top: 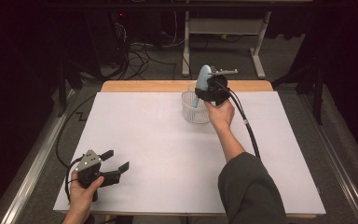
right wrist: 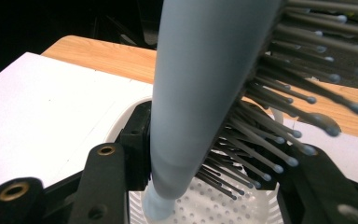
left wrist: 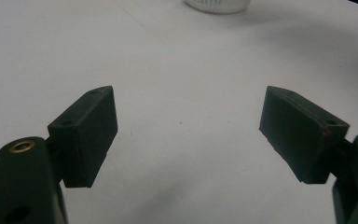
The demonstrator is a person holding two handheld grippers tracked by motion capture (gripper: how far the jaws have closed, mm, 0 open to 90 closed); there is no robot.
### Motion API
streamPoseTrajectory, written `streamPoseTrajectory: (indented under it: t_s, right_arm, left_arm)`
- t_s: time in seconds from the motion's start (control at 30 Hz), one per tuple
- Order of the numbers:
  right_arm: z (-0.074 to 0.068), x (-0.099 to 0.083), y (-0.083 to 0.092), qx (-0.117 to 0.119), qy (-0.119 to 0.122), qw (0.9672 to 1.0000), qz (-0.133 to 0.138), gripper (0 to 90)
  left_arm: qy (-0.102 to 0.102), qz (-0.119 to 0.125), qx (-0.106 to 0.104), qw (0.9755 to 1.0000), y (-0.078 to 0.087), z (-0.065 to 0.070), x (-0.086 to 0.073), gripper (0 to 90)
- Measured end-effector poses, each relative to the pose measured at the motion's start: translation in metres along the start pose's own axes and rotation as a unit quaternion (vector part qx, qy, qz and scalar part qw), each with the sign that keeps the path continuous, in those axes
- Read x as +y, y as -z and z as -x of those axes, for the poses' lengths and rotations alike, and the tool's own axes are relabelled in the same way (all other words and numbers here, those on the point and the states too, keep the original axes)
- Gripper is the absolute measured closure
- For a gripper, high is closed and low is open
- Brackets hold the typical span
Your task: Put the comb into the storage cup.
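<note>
Blue hairbrush (top: 202, 79) is in the right gripper (top: 204, 91), jaws squeezed on it, handle end poking down into the white basket (top: 191, 112) at the far side. Should go down slow & straight, w/ no early let-go. Left gripper (top: 115, 163) waits near-left, wide open, empty.

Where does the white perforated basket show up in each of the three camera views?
High view: the white basket stands upper centre, just below the right gripper holding the blue hairbrush.
Left gripper view: its base crosses the top edge.
Right gripper view: bottom centre, under the brush.
Shared landmark: the white table sheet.
</note>
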State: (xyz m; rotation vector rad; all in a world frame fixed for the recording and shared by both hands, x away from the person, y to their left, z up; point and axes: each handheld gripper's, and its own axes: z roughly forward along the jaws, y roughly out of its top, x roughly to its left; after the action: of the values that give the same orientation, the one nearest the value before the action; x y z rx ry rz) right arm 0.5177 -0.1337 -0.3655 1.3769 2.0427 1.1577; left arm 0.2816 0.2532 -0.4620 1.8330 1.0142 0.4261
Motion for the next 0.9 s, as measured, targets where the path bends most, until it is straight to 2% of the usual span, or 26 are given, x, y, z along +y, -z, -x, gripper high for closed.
streamPoseTrajectory:
  t_s: [0.57,0.9]
  right_arm:
    - [-0.001,-0.003,-0.001,-0.004,0.000,0.9999,-0.012,50.2]
    - [0.011,-0.004,0.005,-0.007,-0.009,0.9993,-0.035,44.3]
  left_arm:
    - [0.000,0.004,-0.001,1.0000,0.000,0.001,0.000,20.1]
    - [-0.001,0.003,0.001,1.0000,0.000,0.001,0.000,20.1]
